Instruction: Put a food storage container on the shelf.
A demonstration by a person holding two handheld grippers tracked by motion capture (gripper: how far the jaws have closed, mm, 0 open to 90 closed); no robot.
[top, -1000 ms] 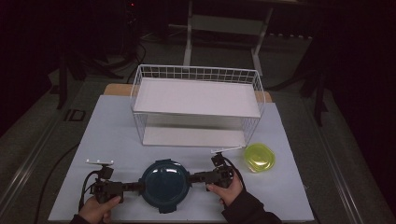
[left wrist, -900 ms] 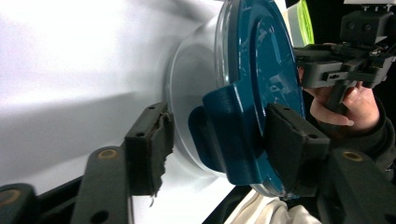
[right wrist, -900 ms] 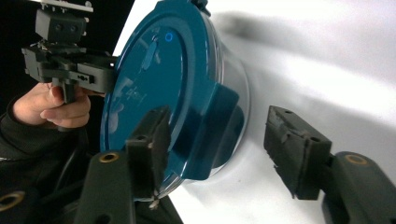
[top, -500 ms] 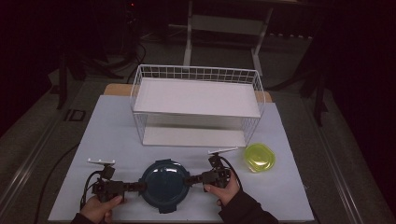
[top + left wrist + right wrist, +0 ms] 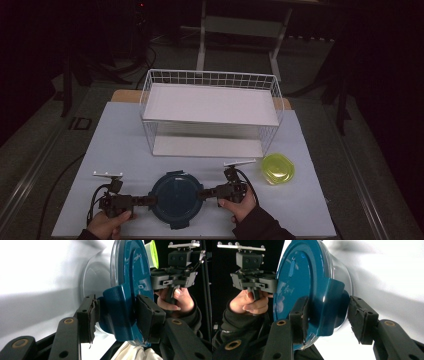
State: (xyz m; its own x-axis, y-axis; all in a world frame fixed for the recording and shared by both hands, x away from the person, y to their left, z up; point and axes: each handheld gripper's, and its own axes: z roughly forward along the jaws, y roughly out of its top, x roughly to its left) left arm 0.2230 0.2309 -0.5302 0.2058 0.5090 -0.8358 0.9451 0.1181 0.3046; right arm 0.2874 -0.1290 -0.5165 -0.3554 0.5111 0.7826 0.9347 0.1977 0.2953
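The left claw (image 5: 148, 200) pinches the left latch tab of the blue round lidded container (image 5: 177, 198), which sits on the tabletop (image 5: 120, 145) near its front edge. The right claw (image 5: 204, 194), just closing, straddles the right tab, one pad touching, the other slightly off. Open tabletop separates the container from the wire rack (image 5: 210, 114) and the yellow-green lid (image 5: 278, 168).

Bare worktop (image 5: 115, 145) lies open at frame left; the white wire shelf rack (image 5: 210, 107) blocks the centre, with the yellow-green plastic lid (image 5: 278, 168) beside its lower right corner.
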